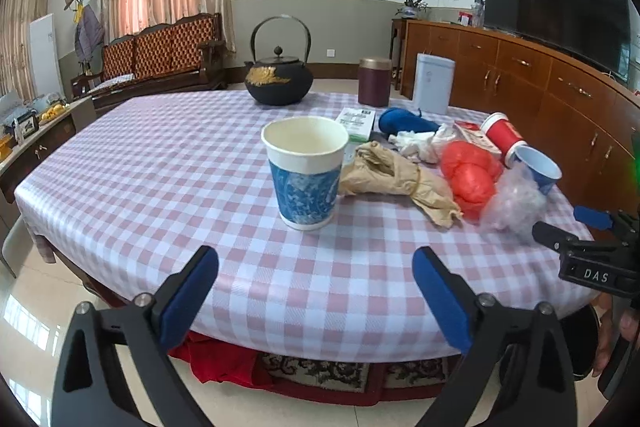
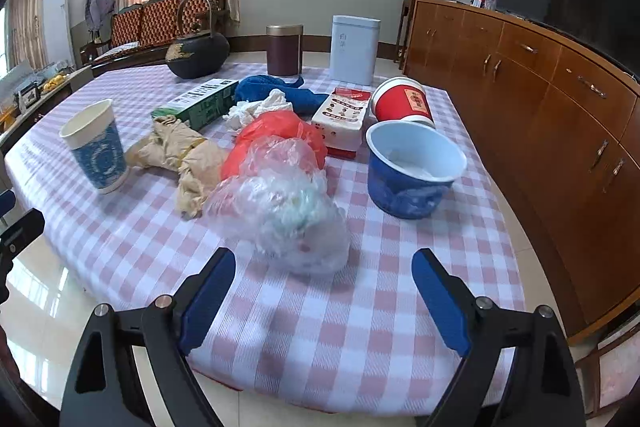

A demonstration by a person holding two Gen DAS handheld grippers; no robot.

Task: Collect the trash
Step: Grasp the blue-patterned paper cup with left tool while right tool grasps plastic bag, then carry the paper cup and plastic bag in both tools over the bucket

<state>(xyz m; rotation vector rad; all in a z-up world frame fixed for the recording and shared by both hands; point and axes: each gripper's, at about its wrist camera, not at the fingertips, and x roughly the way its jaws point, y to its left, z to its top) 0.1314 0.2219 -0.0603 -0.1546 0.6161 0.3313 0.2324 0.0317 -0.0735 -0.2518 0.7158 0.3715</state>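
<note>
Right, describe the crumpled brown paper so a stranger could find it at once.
On the checked tablecloth, look at the trash heap in the middle. The crumpled brown paper lies between the upright blue-patterned paper cup and the red plastic bag. It is the only tan piece, cinched by a yellowish band.

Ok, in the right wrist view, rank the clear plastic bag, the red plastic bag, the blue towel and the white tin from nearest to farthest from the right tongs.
1. Crumpled clear plastic bag, just ahead, centre.
2. Red plastic bag, directly behind it.
3. Blue towel, mid-table.
4. Tall white tin, far edge.
</note>
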